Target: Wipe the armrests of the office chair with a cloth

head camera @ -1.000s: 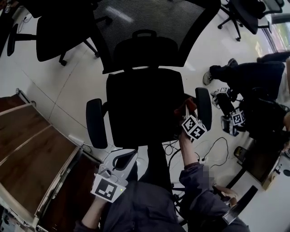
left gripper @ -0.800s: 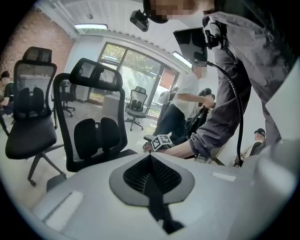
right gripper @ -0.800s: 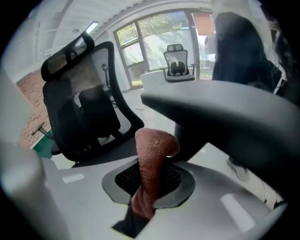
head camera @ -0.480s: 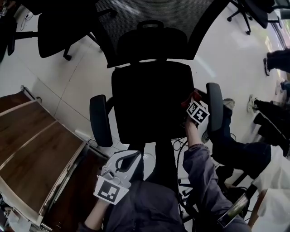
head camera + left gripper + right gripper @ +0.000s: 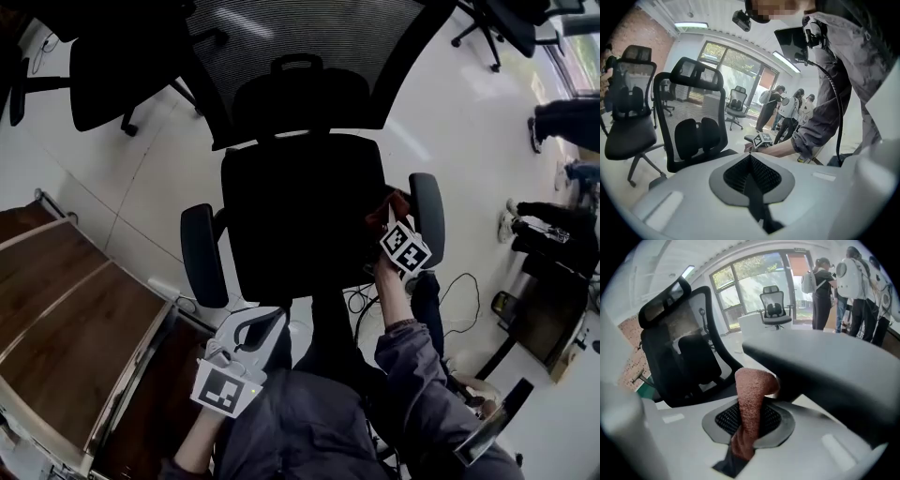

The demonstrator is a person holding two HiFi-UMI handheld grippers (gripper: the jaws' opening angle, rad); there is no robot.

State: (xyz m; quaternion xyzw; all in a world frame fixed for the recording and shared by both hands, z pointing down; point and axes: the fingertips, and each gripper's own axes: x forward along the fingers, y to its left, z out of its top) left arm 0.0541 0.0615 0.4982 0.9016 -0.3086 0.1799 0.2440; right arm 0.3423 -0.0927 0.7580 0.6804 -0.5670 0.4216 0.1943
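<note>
Your right gripper [image 5: 746, 439] pinches a reddish-brown terry cloth [image 5: 751, 397] against the black padded office-chair armrest [image 5: 825, 364]. Your left gripper [image 5: 753, 190] sits closed and empty.

Rough-napped reddish-brown terry cloth [image 5: 751, 394] pinched in the right gripper [image 5: 746, 425], whose body is smooth matt white plastic. Just beyond its jaws, smooth black armrest pad [image 5: 820, 366]; farther off, open-weave black mesh chair backrest [image 5: 309, 37].

Black office chair [image 5: 300, 211] seen from above, mesh back upright. Padded black left armrest [image 5: 202, 255] and right armrest [image 5: 427, 217] flank the seat. A reddish-brown terry cloth [image 5: 751, 397], bunched and pinched in the right gripper [image 5: 743, 437], lies against the right armrest's inner edge.
</note>
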